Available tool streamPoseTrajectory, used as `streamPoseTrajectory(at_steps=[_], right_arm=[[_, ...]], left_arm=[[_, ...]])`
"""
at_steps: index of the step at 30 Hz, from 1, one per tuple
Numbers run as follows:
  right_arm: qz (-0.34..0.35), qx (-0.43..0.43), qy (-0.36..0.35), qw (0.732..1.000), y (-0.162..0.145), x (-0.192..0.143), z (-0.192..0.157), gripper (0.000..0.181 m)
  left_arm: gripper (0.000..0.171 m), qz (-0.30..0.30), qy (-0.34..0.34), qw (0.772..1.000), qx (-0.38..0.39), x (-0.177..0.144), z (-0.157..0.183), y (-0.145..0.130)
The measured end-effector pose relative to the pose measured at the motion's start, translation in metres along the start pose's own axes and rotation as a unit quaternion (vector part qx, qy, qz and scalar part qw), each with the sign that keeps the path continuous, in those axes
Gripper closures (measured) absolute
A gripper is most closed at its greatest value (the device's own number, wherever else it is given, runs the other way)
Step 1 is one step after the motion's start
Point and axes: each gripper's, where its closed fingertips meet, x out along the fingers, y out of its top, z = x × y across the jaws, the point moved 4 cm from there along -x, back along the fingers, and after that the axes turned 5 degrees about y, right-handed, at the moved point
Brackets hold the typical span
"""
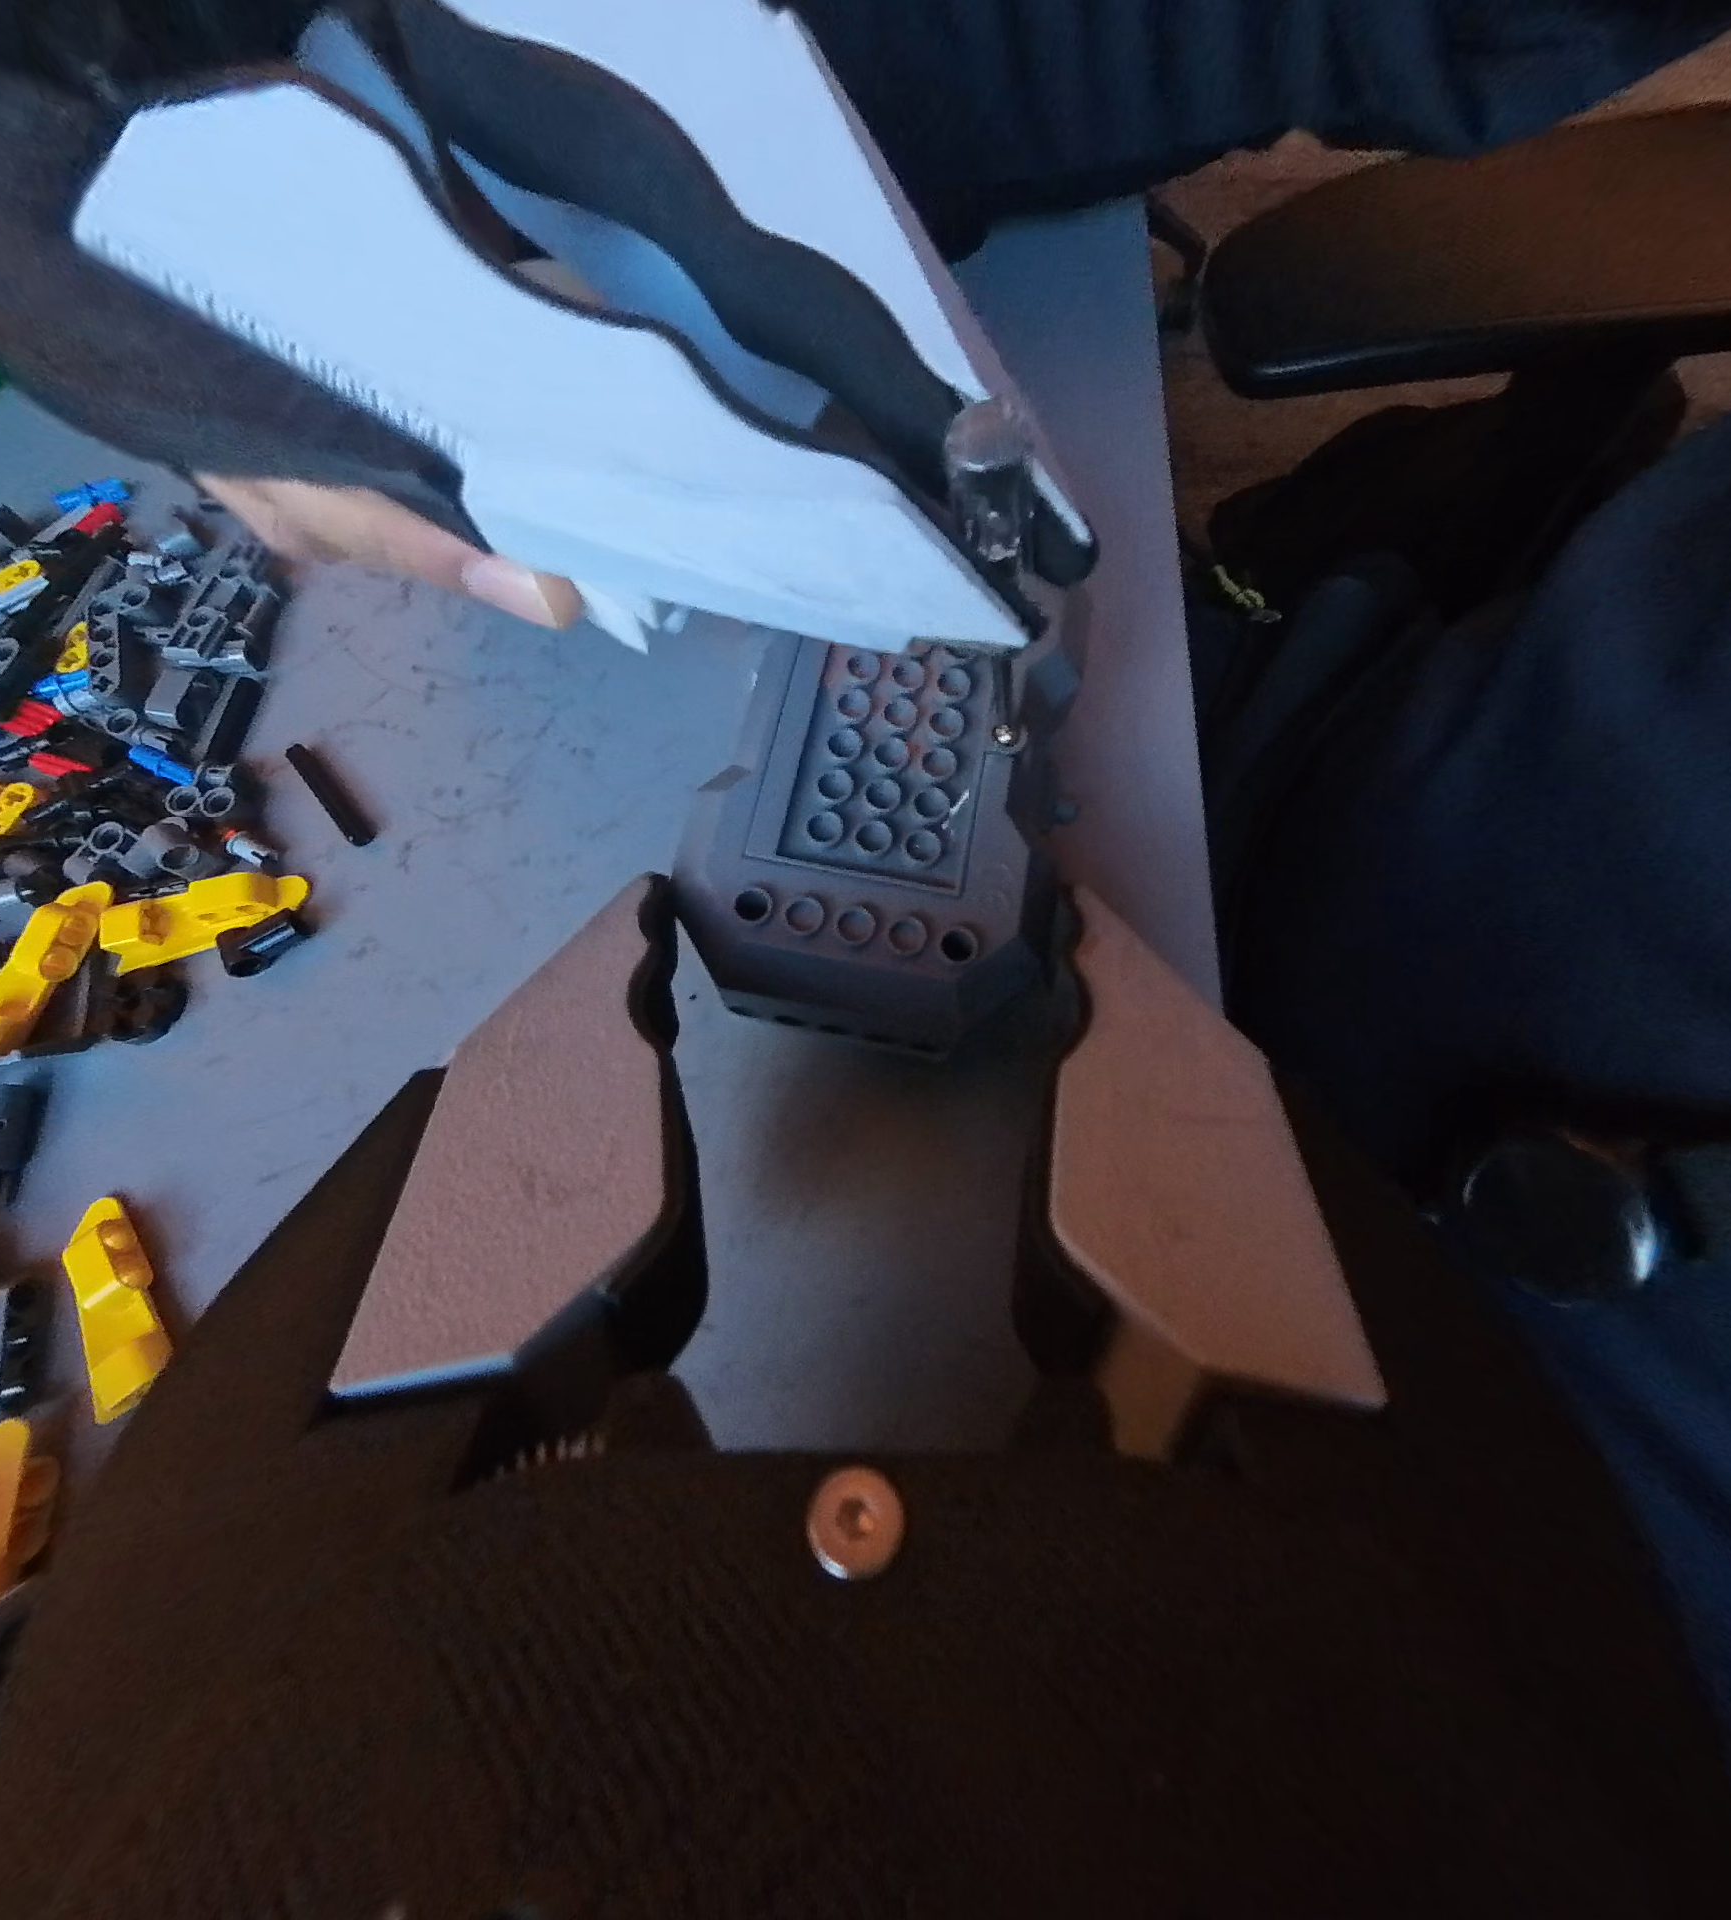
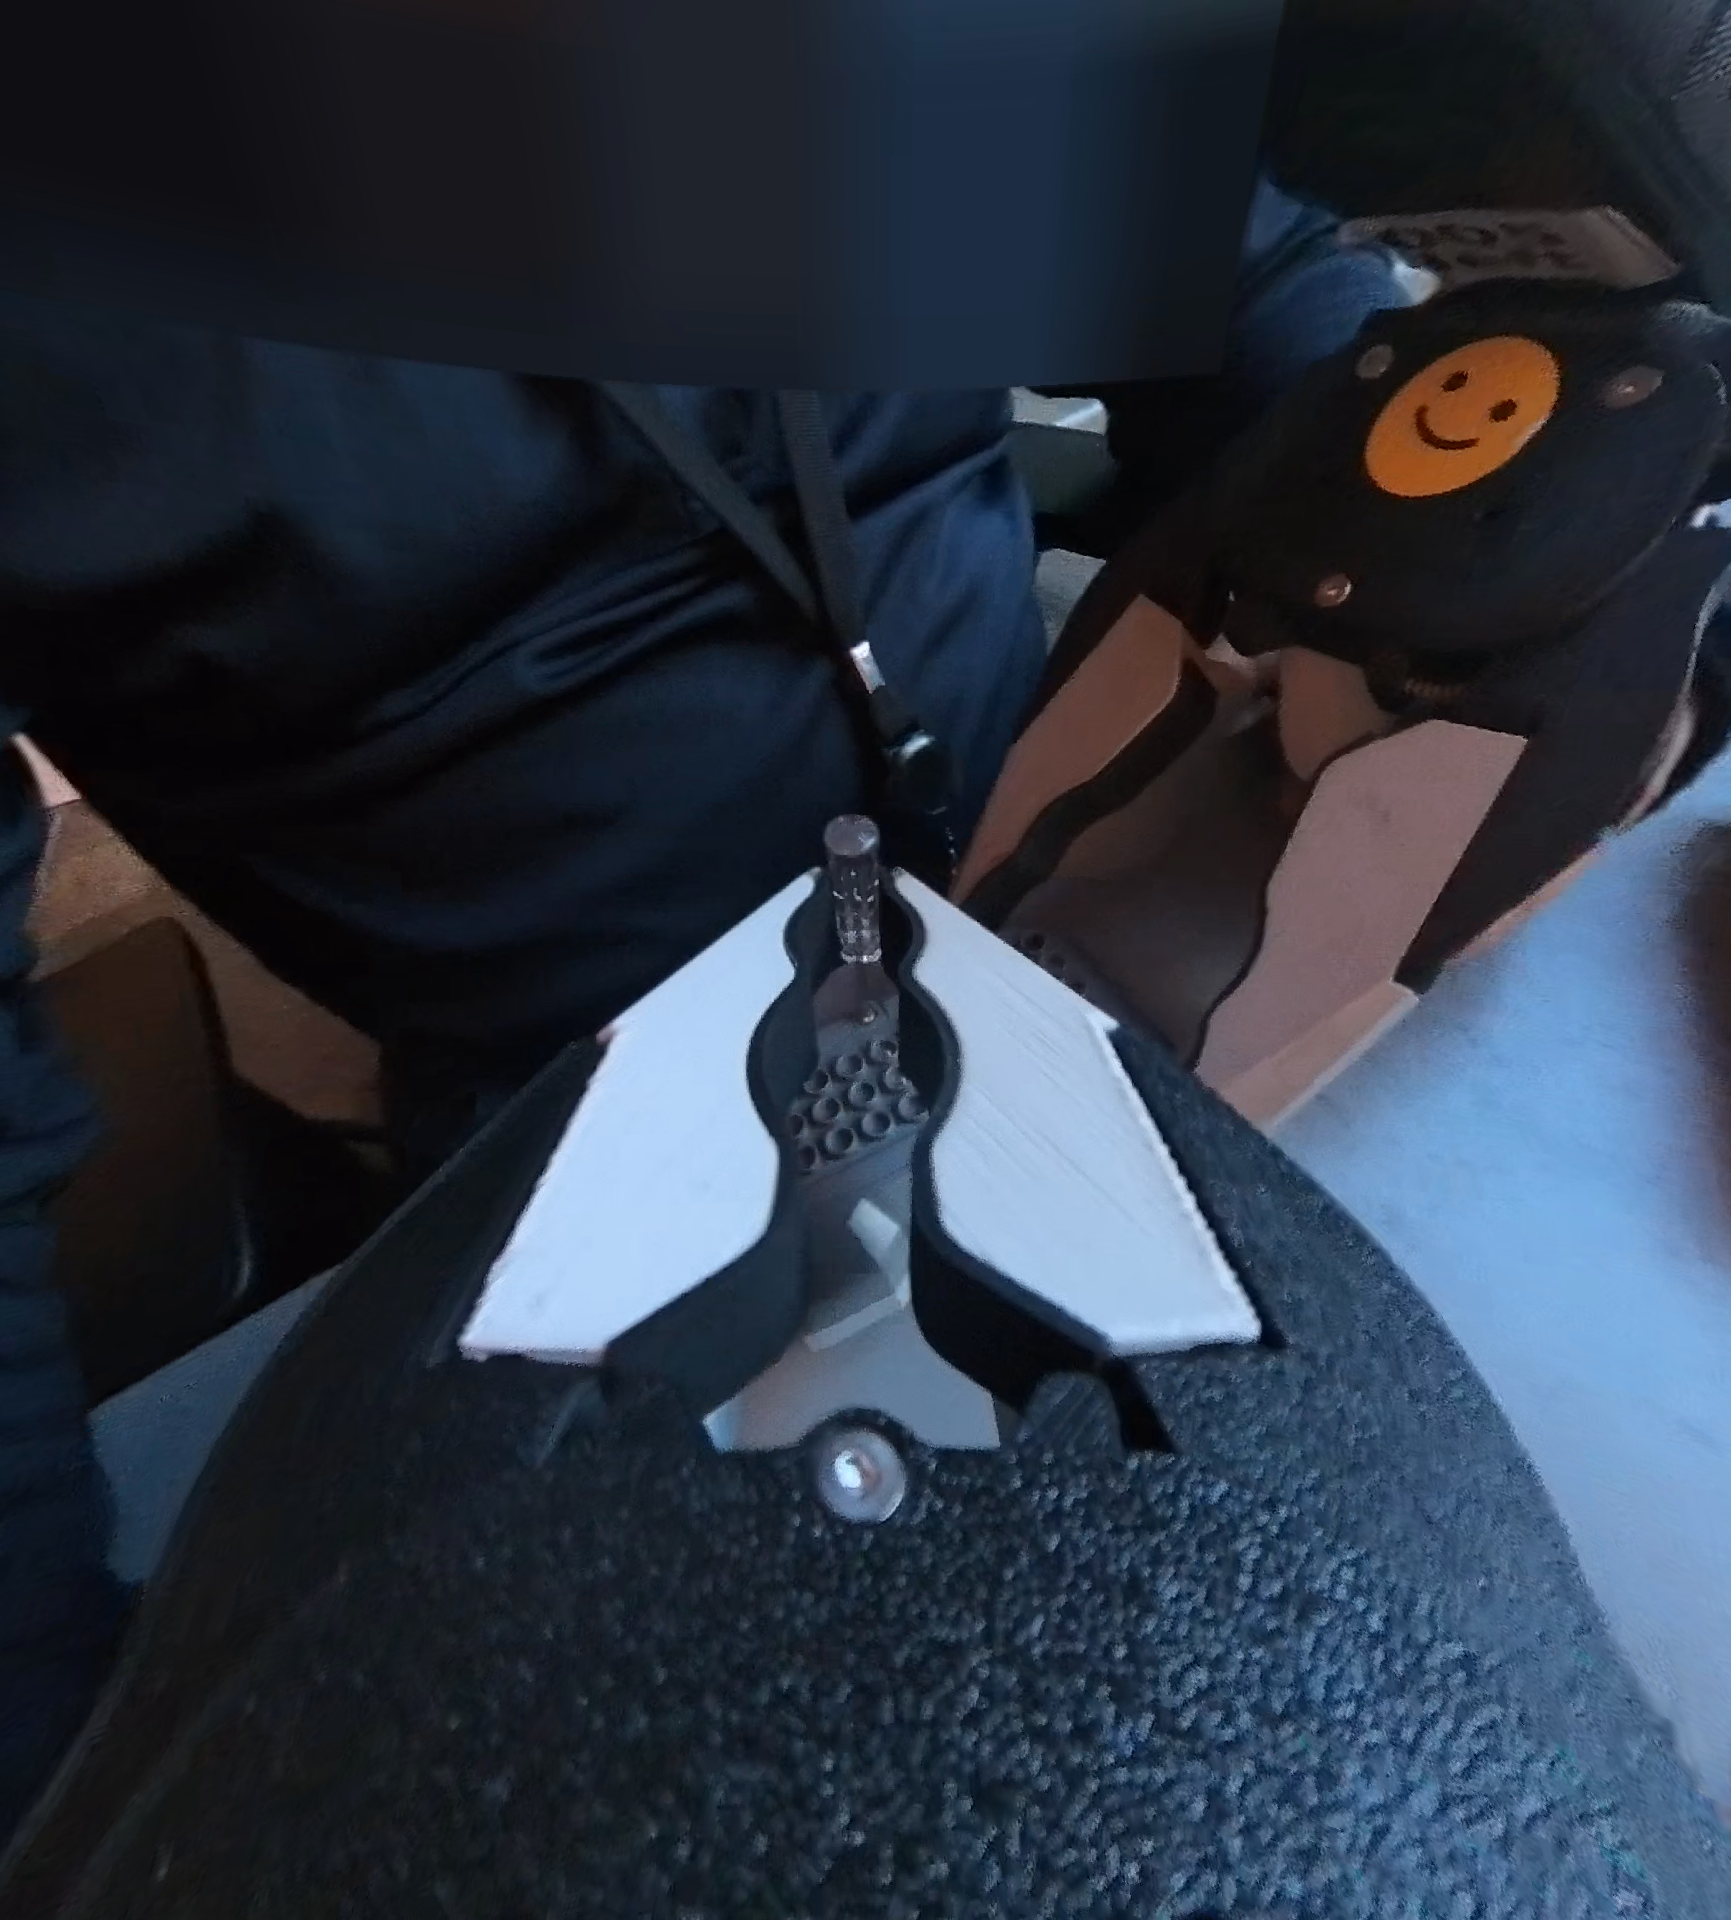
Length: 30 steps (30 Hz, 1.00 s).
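My left gripper (image 1: 861,920) has tan fingers and is shut on a dark grey studded block (image 1: 882,790), holding it by its two sides just above the grey table (image 1: 487,748). My right gripper (image 1: 1006,592), with white fingers (image 1: 549,436), comes in from the upper left and is shut on a small grey pin (image 1: 986,457) right over the block's far end. In the right wrist view my right gripper (image 2: 853,899) pinches the pin (image 2: 850,873) upright at its tips. The block (image 2: 856,1107) shows below between the fingers. My left gripper (image 2: 1100,987) stands at the right.
A pile of small black, grey, yellow, blue and red building parts (image 1: 61,779) lies at the left. A loose black rod (image 1: 331,795) lies beside it. The table's edge (image 1: 1188,727) runs close on the right. Beyond it are a person's dark blue clothes (image 1: 1567,831) and a chair armrest (image 1: 1515,270).
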Motion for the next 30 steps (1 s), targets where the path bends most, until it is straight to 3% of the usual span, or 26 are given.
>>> streamPoseTrajectory(at_steps=[5, 10, 12, 16, 19, 23, 30], right_arm=[[0.012, -0.006, 0.002, 1.000, 0.012, -0.001, -0.001, 0.174], [0.030, 0.014, -0.162, 0.986, 0.032, -0.005, -0.001, 0.174], [0.049, 0.043, -0.257, 0.964, 0.034, -0.007, -0.003, 0.174], [0.091, 0.123, -0.422, 0.894, 0.021, -0.012, -0.011, 0.174], [0.092, 0.150, -0.497, 0.850, 0.013, -0.011, -0.025, 0.174], [0.107, 0.163, -0.541, 0.818, 0.012, 0.000, -0.037, 0.174], [0.101, 0.163, -0.575, 0.796, -0.002, 0.013, -0.032, 0.174]], left_arm=[[0.104, 0.000, 0.002, 1.000, 0.000, 0.000, 0.000, 0.000], [0.103, -0.001, 0.011, 1.000, -0.001, 0.000, -0.002, 0.000], [0.103, -0.002, 0.018, 1.000, -0.002, 0.000, -0.002, 0.000], [0.103, -0.003, 0.024, 1.000, -0.006, 0.000, -0.002, 0.000], [0.103, -0.003, 0.027, 1.000, -0.010, 0.000, -0.002, 0.000], [0.103, -0.003, 0.030, 0.999, -0.013, 0.000, -0.002, 0.000], [0.103, -0.004, 0.032, 0.999, -0.015, 0.001, -0.002, 0.000]])
